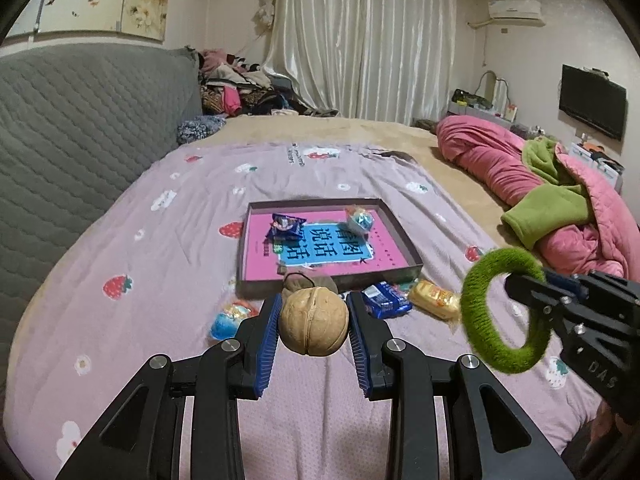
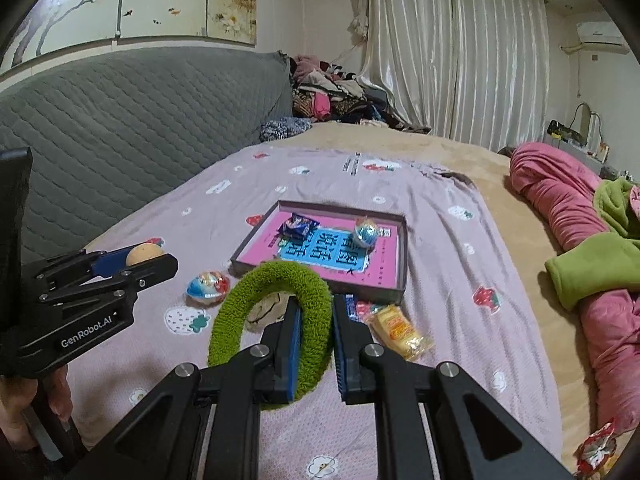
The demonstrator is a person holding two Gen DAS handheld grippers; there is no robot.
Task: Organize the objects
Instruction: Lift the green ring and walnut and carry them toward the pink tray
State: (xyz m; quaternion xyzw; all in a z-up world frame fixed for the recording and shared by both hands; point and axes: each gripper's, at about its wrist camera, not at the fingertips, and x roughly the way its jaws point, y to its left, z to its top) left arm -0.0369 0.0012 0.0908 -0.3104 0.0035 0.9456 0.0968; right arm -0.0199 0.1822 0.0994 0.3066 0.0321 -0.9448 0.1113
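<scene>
My left gripper (image 1: 313,316) is shut on a tan walnut (image 1: 314,322) and holds it above the bed, just in front of a shallow pink-lined tray (image 1: 400,229). My right gripper (image 2: 314,322) is shut on a fuzzy green ring (image 2: 240,308), held up to the right of the left gripper; the ring also shows in the left wrist view (image 1: 476,316). The tray (image 2: 402,264) holds a blue snack packet (image 2: 298,226) and a round wrapped candy (image 2: 365,231).
On the pink strawberry sheet (image 1: 160,264) before the tray lie a round wrapped candy (image 1: 230,320), a blue packet (image 1: 386,300), a yellow packet (image 1: 436,298) and a brown item (image 1: 300,280). A pink and green quilt (image 1: 560,200) lies right, a grey headboard (image 1: 80,128) left.
</scene>
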